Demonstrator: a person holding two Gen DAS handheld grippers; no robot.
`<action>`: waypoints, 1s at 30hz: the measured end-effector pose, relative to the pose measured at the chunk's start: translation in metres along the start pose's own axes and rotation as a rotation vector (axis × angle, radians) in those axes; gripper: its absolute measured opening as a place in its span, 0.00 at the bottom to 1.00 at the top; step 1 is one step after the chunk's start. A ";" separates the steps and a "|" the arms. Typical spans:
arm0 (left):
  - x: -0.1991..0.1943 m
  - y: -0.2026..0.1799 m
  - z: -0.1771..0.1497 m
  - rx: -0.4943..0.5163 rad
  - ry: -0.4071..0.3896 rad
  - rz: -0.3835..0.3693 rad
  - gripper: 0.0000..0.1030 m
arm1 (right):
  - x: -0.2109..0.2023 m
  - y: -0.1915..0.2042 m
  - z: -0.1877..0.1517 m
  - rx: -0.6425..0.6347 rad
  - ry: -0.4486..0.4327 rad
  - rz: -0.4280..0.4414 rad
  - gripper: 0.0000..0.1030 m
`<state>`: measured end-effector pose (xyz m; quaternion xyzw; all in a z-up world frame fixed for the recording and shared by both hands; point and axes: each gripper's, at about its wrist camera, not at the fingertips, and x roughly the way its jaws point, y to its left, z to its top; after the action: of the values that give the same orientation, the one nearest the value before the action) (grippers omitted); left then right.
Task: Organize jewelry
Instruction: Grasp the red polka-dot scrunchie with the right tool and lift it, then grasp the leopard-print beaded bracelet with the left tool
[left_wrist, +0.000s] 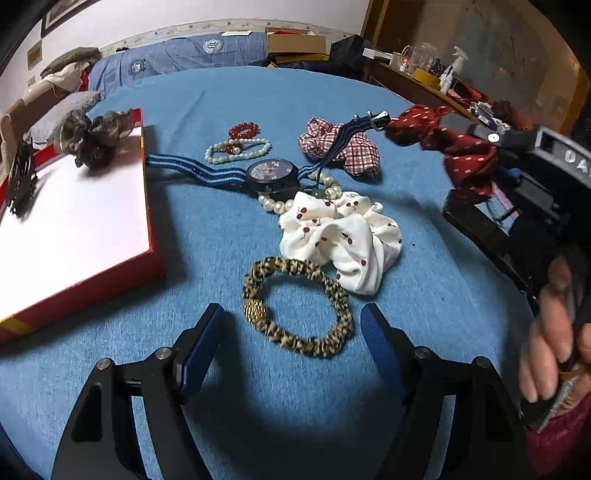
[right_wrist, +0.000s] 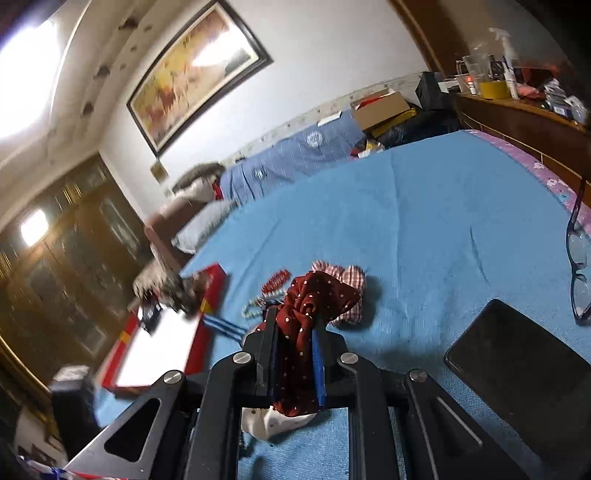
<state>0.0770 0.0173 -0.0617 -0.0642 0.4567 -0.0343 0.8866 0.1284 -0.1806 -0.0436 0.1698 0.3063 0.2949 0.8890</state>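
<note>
While the red scrunchie (right_wrist: 301, 325) was clamped in the right gripper (right_wrist: 295, 354) for boxing, the left gripper (left_wrist: 291, 332) was held apart over the leopard hair tie (left_wrist: 295, 306).

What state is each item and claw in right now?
Left claw: open, over the leopard scrunchie, not touching.
Right claw: shut on the red scrunchie, lifted.
White scrunchie: lying on the bed.
Watch: flat, strap unbuckled.
Pearl bracelet: loose on bed.
Red box: open, brown scrunchie inside.
</note>
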 end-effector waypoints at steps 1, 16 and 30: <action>0.001 -0.002 0.001 0.009 0.001 0.001 0.67 | -0.001 -0.002 0.001 0.011 -0.001 0.006 0.16; -0.011 -0.004 -0.004 0.036 -0.099 0.059 0.16 | -0.007 0.009 0.002 -0.007 -0.022 0.093 0.16; -0.034 0.016 0.001 -0.024 -0.229 0.155 0.16 | -0.009 0.050 -0.012 -0.209 -0.048 0.108 0.16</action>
<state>0.0587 0.0377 -0.0363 -0.0427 0.3564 0.0473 0.9321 0.0933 -0.1462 -0.0245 0.0993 0.2430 0.3687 0.8917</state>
